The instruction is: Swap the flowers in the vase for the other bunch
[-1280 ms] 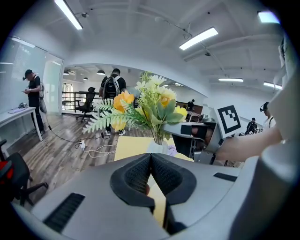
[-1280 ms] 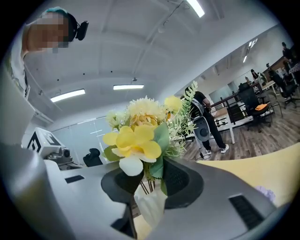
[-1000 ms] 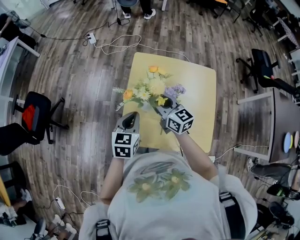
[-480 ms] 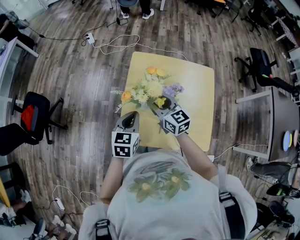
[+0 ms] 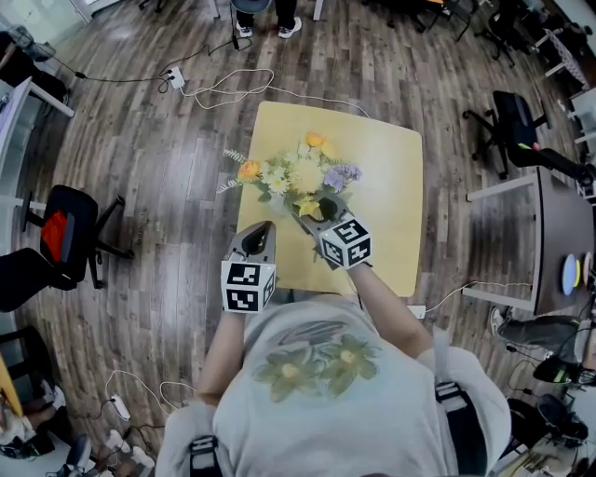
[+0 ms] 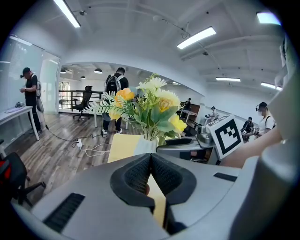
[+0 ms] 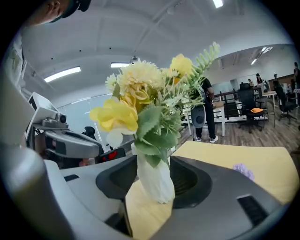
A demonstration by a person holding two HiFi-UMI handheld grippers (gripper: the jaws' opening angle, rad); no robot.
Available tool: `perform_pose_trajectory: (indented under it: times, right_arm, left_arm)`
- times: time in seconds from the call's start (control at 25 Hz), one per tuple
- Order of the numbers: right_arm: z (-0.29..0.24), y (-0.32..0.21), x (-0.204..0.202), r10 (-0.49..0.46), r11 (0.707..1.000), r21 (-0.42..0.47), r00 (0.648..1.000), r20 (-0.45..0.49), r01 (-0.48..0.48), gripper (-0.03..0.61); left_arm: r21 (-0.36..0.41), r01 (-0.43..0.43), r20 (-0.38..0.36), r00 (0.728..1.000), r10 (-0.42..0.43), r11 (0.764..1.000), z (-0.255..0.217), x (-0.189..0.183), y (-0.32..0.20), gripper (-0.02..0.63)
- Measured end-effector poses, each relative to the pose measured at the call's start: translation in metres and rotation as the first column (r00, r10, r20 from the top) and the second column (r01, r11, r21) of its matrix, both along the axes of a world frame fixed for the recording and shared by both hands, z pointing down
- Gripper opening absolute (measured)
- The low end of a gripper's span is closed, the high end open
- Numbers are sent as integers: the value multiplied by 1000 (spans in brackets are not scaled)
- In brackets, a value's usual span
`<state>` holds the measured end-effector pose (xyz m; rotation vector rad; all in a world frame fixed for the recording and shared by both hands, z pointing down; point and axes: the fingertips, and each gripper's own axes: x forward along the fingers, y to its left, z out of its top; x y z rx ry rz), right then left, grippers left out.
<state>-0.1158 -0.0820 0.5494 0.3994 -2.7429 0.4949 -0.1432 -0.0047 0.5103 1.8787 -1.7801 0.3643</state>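
Note:
A white vase (image 7: pixel 157 185) with a bunch of yellow, white and orange flowers (image 5: pixel 293 177) stands on the yellow table (image 5: pixel 391 158). My right gripper (image 7: pixel 154 178) has the vase between its jaws. The jaws are opening, and the pads stand just off the vase's sides. In the head view this gripper (image 5: pixel 312 212) reaches in from the near side, under the blooms. A purple bunch (image 5: pixel 343 174) lies on the table just right of the vase. My left gripper (image 5: pixel 264 226) hangs at the table's near left edge, shut on nothing, with its pads (image 6: pixel 151 161) meeting.
Bare tabletop lies right of and beyond the vase. A white cable and a power strip (image 5: pixel 175 76) trail on the wood floor beyond the table. Office chairs (image 5: pixel 70 233) stand left and at the right (image 5: pixel 521 126). A person's feet (image 5: pixel 265 19) show at the far side.
The right gripper has come down a little with the vase, and its jaws have widened. The bouquet has shifted slightly away from me. The left gripper has stayed put.

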Motion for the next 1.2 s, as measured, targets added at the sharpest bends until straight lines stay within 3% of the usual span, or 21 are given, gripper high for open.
perform_pose_trajectory:
  times: [0.4,0.48,0.72,1.0,1.2]
  right_arm:
    - [28,7,29,32,999,-29,995,-94,-35,199]
    - [26,7,36,46,999,-24,994,-96,-48,170]
    - [-1,7,56,87,996,-16,995,-46,-88,70]
    - [-33,15,65,87,994,75,996,-30,-85,51]
    - [-54,24,71,98,993,60,995,15,-98,43]
  left_arm:
    - [-17,-21,-6,1000,21,1000,10,8,5,15]
    - [-16,-30,-5,1000,30,999,11,11,5,15]
    - [-10,-61,-2,998,61,998,8,25,1,15]
    - [8,-107,-5,994,107,994,1,38,-6,15]
    - [39,-144,-5,989,145,989,-10,53,-9,15]
